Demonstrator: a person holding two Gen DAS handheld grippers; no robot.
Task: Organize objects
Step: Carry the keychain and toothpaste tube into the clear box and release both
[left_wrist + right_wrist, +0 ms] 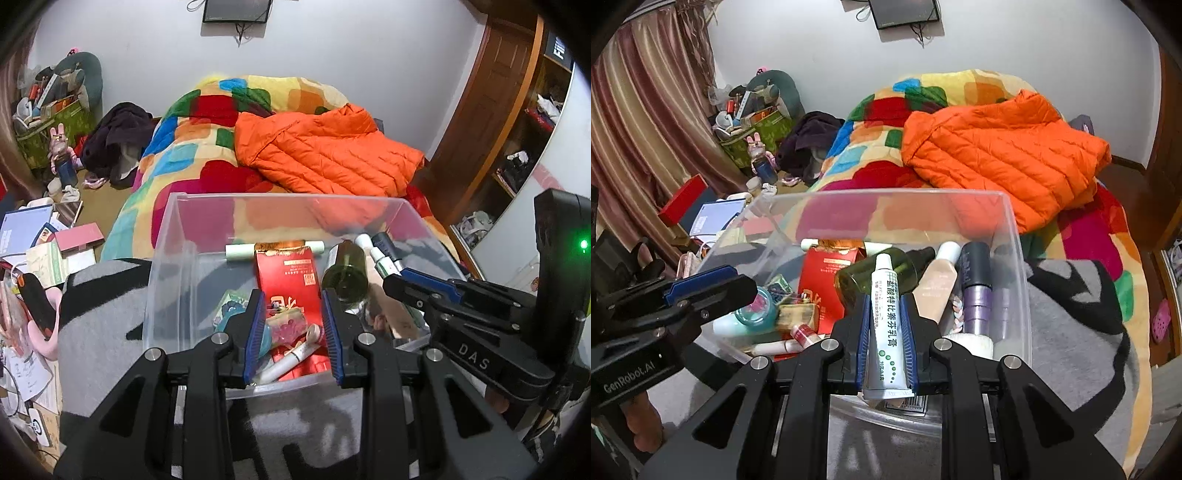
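Your left gripper (293,332) hangs over the clear plastic storage bin (166,258), its blue-padded jaws apart with nothing pinched between them — the flat red printed packet (291,280) and a slim white tube (291,360) lie on the bin floor below the gap. Just right of those jaws sits the dark green glass bottle (345,275) on its side. Your right gripper (888,328) is clamped on the white ointment tube with green print (884,325); the tube runs lengthwise between the pads, cap end jutting past the fingertips over the bin. Right of those jaws lie a beige squeeze tube (940,280) and a purple cylindrical container (977,291).
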